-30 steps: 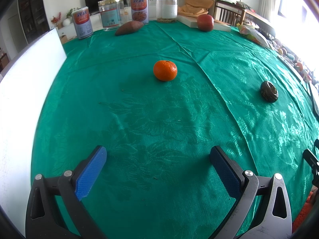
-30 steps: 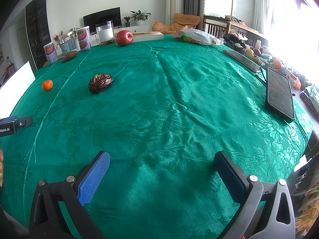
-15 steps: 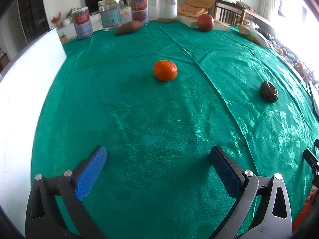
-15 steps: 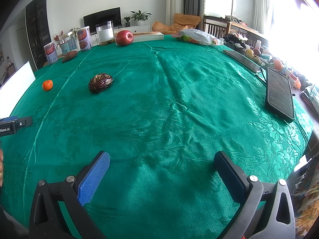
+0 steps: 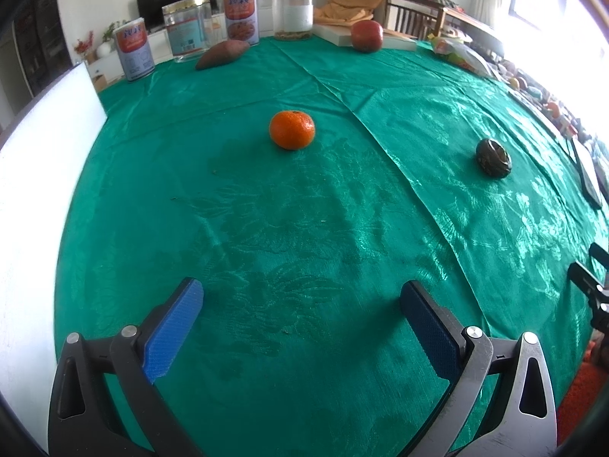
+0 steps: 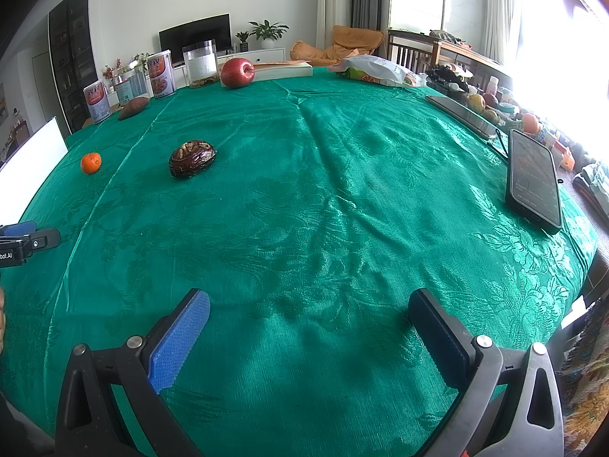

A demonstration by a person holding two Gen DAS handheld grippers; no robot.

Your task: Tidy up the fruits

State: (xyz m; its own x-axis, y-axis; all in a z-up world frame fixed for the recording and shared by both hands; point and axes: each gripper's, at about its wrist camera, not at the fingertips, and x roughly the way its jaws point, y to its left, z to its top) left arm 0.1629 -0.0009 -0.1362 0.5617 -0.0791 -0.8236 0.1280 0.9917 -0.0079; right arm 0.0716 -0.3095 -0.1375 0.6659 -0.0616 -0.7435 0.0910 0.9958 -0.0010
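An orange mandarin (image 5: 292, 130) lies on the green tablecloth ahead of my left gripper (image 5: 300, 304), which is open and empty near the front edge. A dark brown wrinkled fruit (image 5: 493, 157) lies to the right. A red apple (image 5: 366, 35) and a brown sweet potato (image 5: 222, 54) sit at the far side. In the right wrist view my right gripper (image 6: 310, 314) is open and empty, with the dark fruit (image 6: 192, 158), mandarin (image 6: 91, 162), apple (image 6: 237, 72) and sweet potato (image 6: 133, 107) far ahead to the left.
A white board (image 5: 34, 175) stands along the left table edge. Cans and jars (image 5: 241, 17) line the far edge beside a book (image 6: 281, 69) and a snack bag (image 6: 377, 71). A phone (image 6: 533, 179) and a tablet (image 6: 462, 114) lie at the right.
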